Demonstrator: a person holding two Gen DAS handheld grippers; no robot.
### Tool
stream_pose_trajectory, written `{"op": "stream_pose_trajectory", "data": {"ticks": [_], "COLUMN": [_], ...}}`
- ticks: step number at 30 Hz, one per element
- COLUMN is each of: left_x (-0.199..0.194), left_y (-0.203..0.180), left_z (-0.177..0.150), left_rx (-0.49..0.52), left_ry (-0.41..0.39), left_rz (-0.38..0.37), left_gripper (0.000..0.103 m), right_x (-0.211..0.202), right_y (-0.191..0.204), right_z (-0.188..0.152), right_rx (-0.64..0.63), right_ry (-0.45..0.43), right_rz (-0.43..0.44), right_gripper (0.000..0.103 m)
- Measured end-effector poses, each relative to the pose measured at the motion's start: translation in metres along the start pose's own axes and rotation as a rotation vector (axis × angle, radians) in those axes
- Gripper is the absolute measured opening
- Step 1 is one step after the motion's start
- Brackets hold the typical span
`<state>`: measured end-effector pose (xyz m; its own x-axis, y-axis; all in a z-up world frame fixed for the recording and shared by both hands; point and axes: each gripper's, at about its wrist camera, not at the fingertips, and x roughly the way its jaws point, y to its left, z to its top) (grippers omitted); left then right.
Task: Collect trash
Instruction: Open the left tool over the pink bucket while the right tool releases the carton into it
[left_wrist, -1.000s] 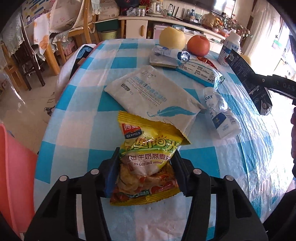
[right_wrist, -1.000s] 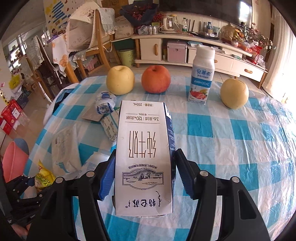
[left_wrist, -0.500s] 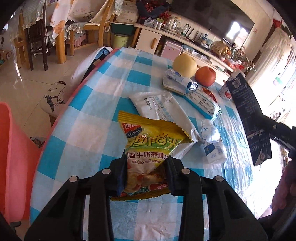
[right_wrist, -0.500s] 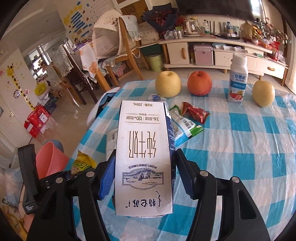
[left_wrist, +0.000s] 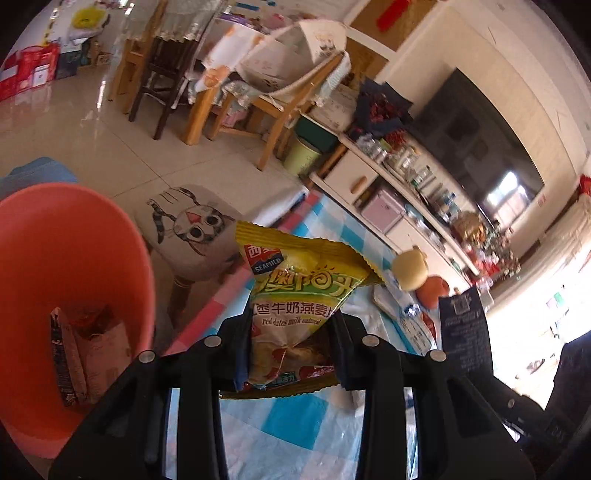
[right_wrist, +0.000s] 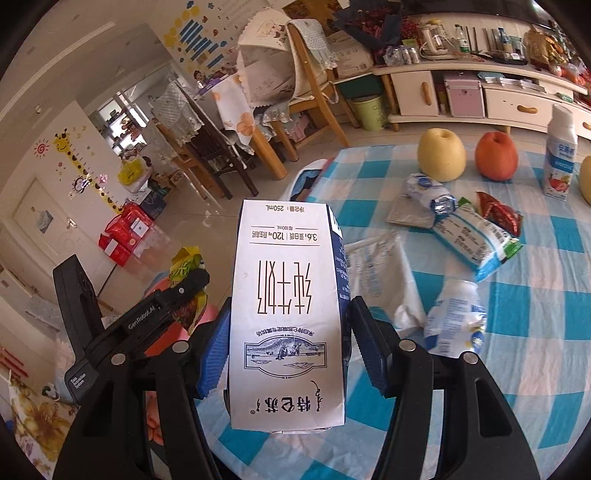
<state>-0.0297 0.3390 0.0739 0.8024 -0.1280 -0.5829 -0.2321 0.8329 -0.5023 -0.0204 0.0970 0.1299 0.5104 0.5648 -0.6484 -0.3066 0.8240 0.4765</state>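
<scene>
— Yellow foil is what my left claw (left_wrist: 291, 347) has hold of: the oatmeal packet (left_wrist: 299, 295), pinched low down, jaws drawn in close on it, its top standing up past my fingertips; it hangs over the table edge (left_wrist: 207, 314), with the orange bin (left_wrist: 74, 258) just beside, down to my left.

— And your other hand?

— My right claw (right_wrist: 291, 343) stands about half open and is clamped on the flat sides of the milk carton (right_wrist: 288, 306), print upside down to me; the carton is off the checked tablecloth (right_wrist: 535, 306), lifted clear.

— So which step is this?

— The carry, I judge; both pieces are picked and headed for the bin, which already holds a carton and a wrapper (left_wrist: 88, 347); neither of mine is over its mouth yet.

— What does the next move want?

— Left first: bring the packet over the rim, then part the jaws; foil is light and may cling to a pad, so open wide. The right must wait; seen from it, my left claw (right_wrist: 184, 291) sits between the carton and the bin.

— Anything else about?

— A cat-print stool (left_wrist: 192, 229) near the bin; on the table more trash: a crushed bottle (right_wrist: 452, 317), a white pouch (right_wrist: 384, 269), a blue-and-white wrapper (right_wrist: 476, 240), a red wrapper (right_wrist: 498, 214). The pear (right_wrist: 441, 155), the apple (right_wrist: 495, 155) and the upright yoghurt bottle (right_wrist: 559, 155) look like keepers.
</scene>
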Motion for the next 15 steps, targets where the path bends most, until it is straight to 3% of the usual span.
{"op": "stream_pose_trajectory", "data": {"ticks": [2,8,15], "left_x": [-0.011,-0.041,-0.060], "left_y": [0.016,0.075,0.137], "left_z": [0.008,0.025,0.030], "left_rx": [-0.067,-0.309,-0.555], "left_ry": [-0.057,-0.200,-0.246], "left_rz": [0.022,0.199,0.326], "left_gripper": [0.036,0.036,0.036], "right_x": [0.011,0.049,0.098], "right_y": [0.021,0.095,0.174], "right_z": [0.000,0.001,0.000], "right_rx": [-0.014,-0.076,-0.165], "right_ry": [0.010,0.036,0.086], "right_rz": [0.035,0.149,0.211], "right_gripper": [0.062,0.062,0.062]}}
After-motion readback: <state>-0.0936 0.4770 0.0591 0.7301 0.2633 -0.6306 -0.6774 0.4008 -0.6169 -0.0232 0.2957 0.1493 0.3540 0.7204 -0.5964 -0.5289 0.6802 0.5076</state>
